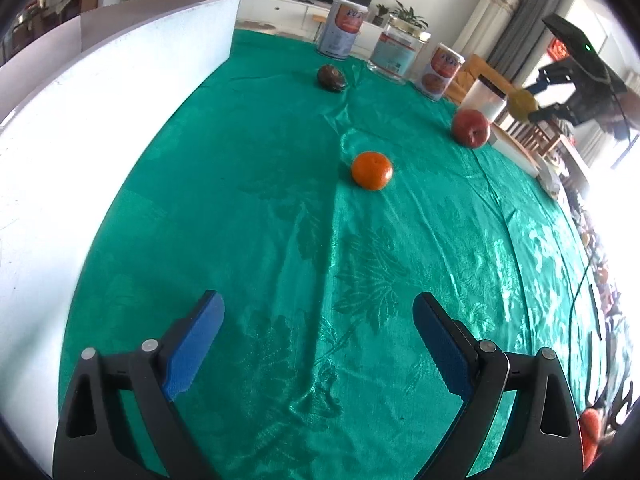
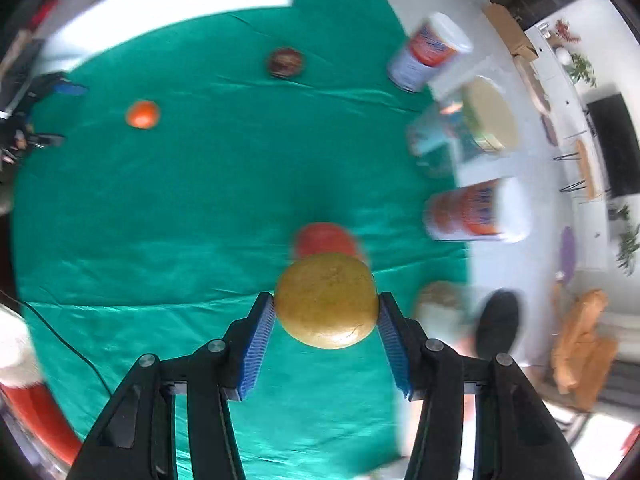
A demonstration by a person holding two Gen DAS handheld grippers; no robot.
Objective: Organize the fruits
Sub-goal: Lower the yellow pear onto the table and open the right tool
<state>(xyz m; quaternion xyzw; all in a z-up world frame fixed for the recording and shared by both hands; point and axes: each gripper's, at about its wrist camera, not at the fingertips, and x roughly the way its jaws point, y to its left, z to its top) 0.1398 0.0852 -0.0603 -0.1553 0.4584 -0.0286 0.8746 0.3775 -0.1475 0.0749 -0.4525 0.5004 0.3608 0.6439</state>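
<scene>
Right hand-held gripper [image 2: 326,312] squeezing a round yellow-green fruit [image 2: 326,300] up in the air above the red apple [image 2: 324,240], left hand-held gripper [image 1: 318,316] wide open and empty, small orange tangerine [image 1: 372,171] on the green-clothed counter [image 1: 280,260] well beyond it.

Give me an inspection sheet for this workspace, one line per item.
Surface: green tablecloth, wrinkled.
Job's things: orange, red apple and dark fruit lying apart on the cloth; yellow fruit lifted.
Clutter: three printed canisters, one a clear jar, along the far edge.
Grippers: left gripper open, empty; right gripper shut on the yellow fruit.
Cables: black cable across the cloth.
Surroundings: white board beside the cloth; TV and plants behind.
</scene>
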